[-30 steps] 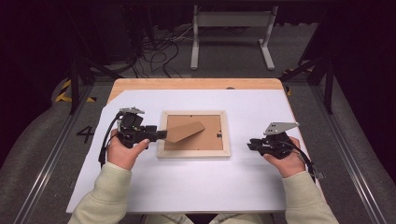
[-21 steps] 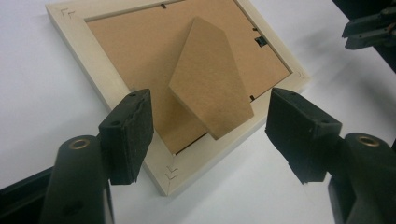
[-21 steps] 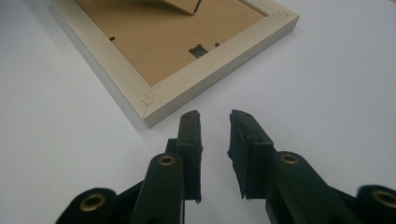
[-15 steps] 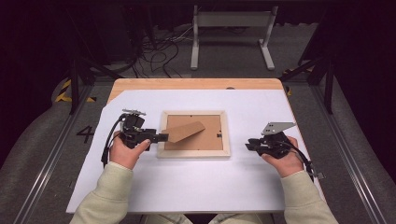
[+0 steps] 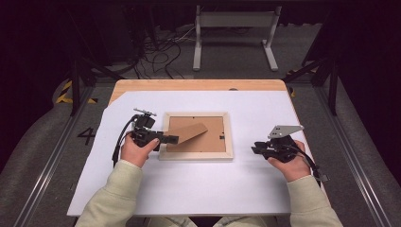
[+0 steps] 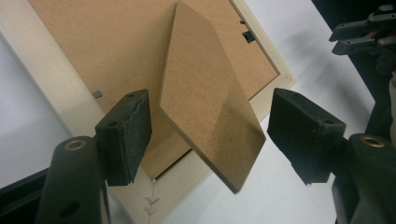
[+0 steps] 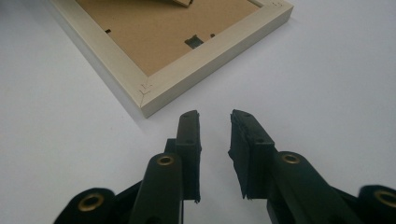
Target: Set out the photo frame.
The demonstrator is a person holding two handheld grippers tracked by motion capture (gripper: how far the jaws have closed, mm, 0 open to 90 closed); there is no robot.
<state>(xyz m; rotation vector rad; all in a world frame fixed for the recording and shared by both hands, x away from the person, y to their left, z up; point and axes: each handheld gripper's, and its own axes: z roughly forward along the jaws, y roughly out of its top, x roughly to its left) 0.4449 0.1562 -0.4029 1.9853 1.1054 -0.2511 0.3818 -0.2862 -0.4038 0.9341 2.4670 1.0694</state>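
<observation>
A pale wooden picture frame [image 5: 196,154] lies face down on the white sheet, its brown backing up. Its cardboard stand flap [image 5: 191,133] is lifted at a slant. My left gripper [image 5: 172,139] reaches in over the frame's left rim. In the left gripper view the flap [image 6: 205,102] has its tip between the wide jaws of the left gripper [image 6: 210,135], with neither pad touching it. These jaws have just been opening, then eased in slightly. My right gripper [image 5: 254,150] rests to the right of the frame. The right gripper [image 7: 215,121] shows a narrow gap with nothing in it, short of the frame's corner [image 7: 187,70].
The white sheet [image 5: 198,194] covers a wooden table [image 5: 198,85] whose far strip shows. Beyond it stand a white metal stand [image 5: 234,21] and loose cables [image 5: 161,52] on a dark floor. Metal rails run along both sides of the table.
My left gripper has dropped lower and edged toward the frame, and its jaws stand wider around the flap's tip. The right gripper has stayed put.
</observation>
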